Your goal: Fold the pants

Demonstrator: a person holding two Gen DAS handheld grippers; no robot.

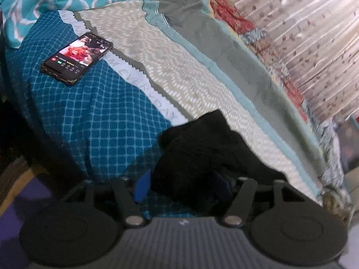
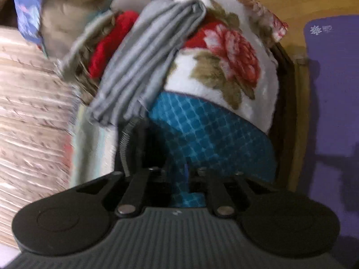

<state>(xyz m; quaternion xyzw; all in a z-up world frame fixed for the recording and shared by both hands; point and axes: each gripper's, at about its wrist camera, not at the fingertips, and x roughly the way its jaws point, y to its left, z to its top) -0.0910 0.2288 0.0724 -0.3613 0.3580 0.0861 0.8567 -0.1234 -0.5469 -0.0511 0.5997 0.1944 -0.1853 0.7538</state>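
The black pants (image 1: pixel 202 148) lie bunched in a heap on the blue checked sheet (image 1: pixel 89 123) of a bed, right in front of the left wrist camera. My left gripper (image 1: pixel 184 181) stands open around the near end of the heap. The blue left pad (image 1: pixel 142 188) shows bare beside the cloth, while the other finger is mostly covered by it. In the right wrist view my right gripper (image 2: pixel 177 168) is open by a narrow gap over the blue checked sheet (image 2: pixel 213 134), with only sheet showing between its fingers. No pants are clearly visible there.
A lit phone (image 1: pixel 76 59) lies on the sheet at the far left. A floral blanket (image 2: pixel 235 67) with a folded grey cloth (image 2: pixel 152 56) on it is piled ahead of the right gripper. A purple mat (image 2: pixel 332 89) covers the floor beside the wooden bed frame (image 2: pixel 291 112).
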